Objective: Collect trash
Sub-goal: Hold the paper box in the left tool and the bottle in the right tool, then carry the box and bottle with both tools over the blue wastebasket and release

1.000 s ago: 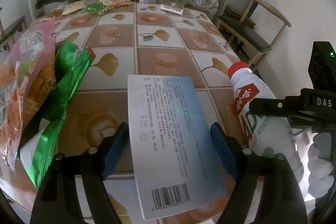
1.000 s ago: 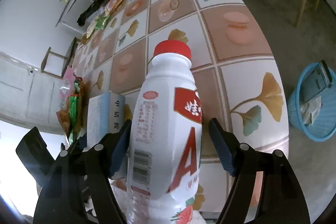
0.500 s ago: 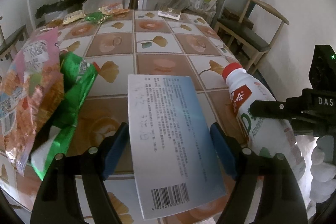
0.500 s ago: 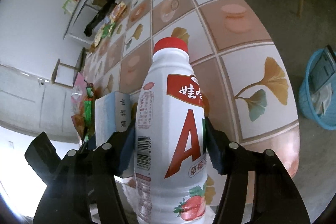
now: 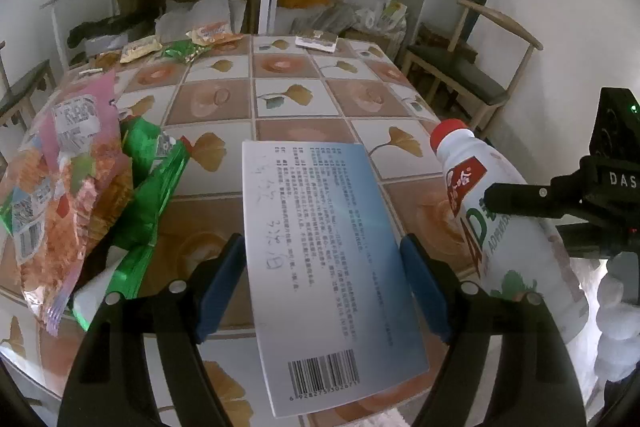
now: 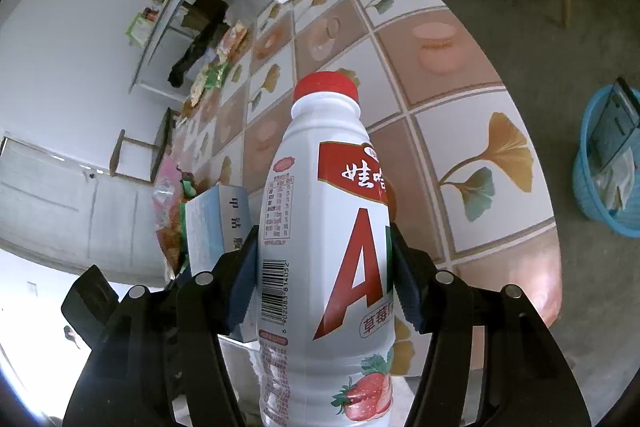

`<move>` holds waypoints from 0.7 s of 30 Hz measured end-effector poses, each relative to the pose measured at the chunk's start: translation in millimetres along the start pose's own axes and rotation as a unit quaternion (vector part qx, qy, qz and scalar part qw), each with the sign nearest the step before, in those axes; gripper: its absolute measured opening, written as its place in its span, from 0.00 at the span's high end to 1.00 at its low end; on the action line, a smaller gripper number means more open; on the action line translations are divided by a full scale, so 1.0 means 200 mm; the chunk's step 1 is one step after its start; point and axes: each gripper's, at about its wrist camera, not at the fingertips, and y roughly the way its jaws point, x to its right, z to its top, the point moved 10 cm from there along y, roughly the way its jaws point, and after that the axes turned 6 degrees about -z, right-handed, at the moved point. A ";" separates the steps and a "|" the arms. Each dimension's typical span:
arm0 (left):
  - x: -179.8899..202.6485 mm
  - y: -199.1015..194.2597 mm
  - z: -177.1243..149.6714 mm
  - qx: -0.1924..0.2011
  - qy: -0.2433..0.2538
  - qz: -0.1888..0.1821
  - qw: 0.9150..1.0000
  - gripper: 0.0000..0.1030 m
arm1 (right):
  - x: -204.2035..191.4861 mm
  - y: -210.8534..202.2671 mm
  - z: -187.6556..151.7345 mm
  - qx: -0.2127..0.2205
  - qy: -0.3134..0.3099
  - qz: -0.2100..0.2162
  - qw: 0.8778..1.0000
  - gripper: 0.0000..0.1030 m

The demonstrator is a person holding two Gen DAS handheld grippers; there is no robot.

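A flat white-and-blue carton with a barcode stands between the blue pads of my left gripper, which is shut on its two side edges over the tiled table. To its right is a white milk-drink bottle with a red cap, crossed by a black finger of the other gripper. In the right wrist view my right gripper is shut on that bottle, pads pressing on both sides of its body. The carton shows just left of it.
Pink-orange snack bags and a green bag lie at the table's left. More wrappers and a flat packet lie at the far edge. A blue basket holding trash stands on the floor beside the table. A wooden chair stands to the right.
The right gripper's jaws closed in from a gap on each side until the pads met the bottle, and the bottle tilted a little. The left gripper kept hold of the carton.
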 end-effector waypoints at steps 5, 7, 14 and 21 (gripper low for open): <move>0.03 -0.03 0.00 0.005 0.006 -0.001 1.000 0.26 | 0.01 -0.03 0.00 0.010 0.006 0.010 1.000 0.45; 0.04 -0.04 0.00 0.008 0.009 -0.001 1.000 0.26 | 0.01 -0.04 -0.01 0.013 0.009 0.017 1.000 0.45; 0.13 -0.08 0.02 0.016 0.025 -0.004 1.000 0.26 | 0.09 -0.16 -0.02 0.034 0.030 0.046 0.998 0.45; 0.40 -0.11 0.11 0.022 0.066 -0.058 0.996 0.26 | 0.34 -0.48 0.00 0.107 0.081 0.050 0.990 0.45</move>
